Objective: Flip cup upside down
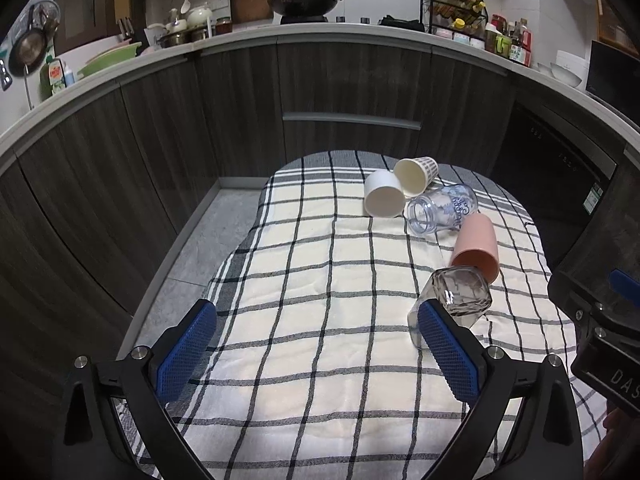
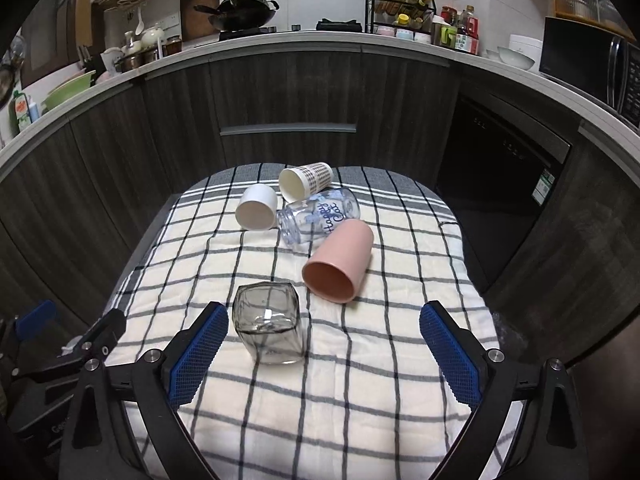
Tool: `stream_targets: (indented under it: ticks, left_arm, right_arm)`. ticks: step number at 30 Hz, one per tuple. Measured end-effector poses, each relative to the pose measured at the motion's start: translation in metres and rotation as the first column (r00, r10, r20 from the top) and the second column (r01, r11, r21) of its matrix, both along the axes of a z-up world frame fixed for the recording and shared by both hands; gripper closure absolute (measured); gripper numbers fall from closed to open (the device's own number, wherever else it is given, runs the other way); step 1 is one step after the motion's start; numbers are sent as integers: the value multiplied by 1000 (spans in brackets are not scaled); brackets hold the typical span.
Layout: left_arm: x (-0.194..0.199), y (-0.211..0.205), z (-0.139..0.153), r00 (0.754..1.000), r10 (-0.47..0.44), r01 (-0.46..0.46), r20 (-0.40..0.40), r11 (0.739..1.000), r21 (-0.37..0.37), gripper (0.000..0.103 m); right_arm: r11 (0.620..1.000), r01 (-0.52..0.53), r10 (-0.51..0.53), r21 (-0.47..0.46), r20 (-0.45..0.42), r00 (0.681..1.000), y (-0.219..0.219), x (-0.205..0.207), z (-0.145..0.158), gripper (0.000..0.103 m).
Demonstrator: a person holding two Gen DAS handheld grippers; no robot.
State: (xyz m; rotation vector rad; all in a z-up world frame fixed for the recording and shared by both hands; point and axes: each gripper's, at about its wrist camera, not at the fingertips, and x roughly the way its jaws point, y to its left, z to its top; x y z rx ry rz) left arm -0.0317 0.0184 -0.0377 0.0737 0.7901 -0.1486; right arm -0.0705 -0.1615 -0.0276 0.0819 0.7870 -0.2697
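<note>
Smoky grey glass marks the nearest cup, a squarish tumbler lying in the lower centre of the right wrist view on a desk covered by a black-and-cream checked cloth. Whether it rests on its side or stands tilted is hard to tell through the fisheye, but its long axis appears to run roughly toward the camera.

The right hand-held gripper hangs low over the cloth with its blue pads spread wide and nothing between them; the tumbler sits just ahead, close to the left-hand pad. The left hand-held gripper is likewise spread and empty, and in its view the same tumbler lies at lower right, partly behind the right-hand pad. The right gripper looks the better placed to take it.

Higher in the frame, four more vessels lie tipped in a loose chain: a pink cup with its mouth toward the camera, just beyond the tumbler; a clear jar with blue lettering; a white cup; and a checked paper cup.

Open cloth fills the lower half and left of both views, leaving room to turn a cup over; the pink cup crowds the upper right side. The cloth's edges drop off at left and right.
</note>
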Motion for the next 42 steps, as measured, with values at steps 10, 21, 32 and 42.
stream_targets:
  ticks: [10, 21, 32, 42]
  left_arm:
    - [-13, 0, 11, 1000, -6, 6, 15, 1000, 11, 0]
    - [-22, -1, 21, 999, -20, 20, 41, 1000, 6, 0]
    - [-26, -1, 23, 999, -30, 29, 38, 1000, 11, 0]
    - [-25, -3, 23, 999, -32, 32, 29, 999, 7, 0]
  right_arm:
    - [1000, 25, -25, 19, 12, 1000, -6, -15, 7, 6]
    - [999, 34, -35, 21, 34, 999, -8, -25, 14, 6]
    - [999, 33, -34, 21, 41, 999, -6, -27, 17, 6]
    - [999, 32, -33, 21, 42, 999, -6, -28, 17, 6]
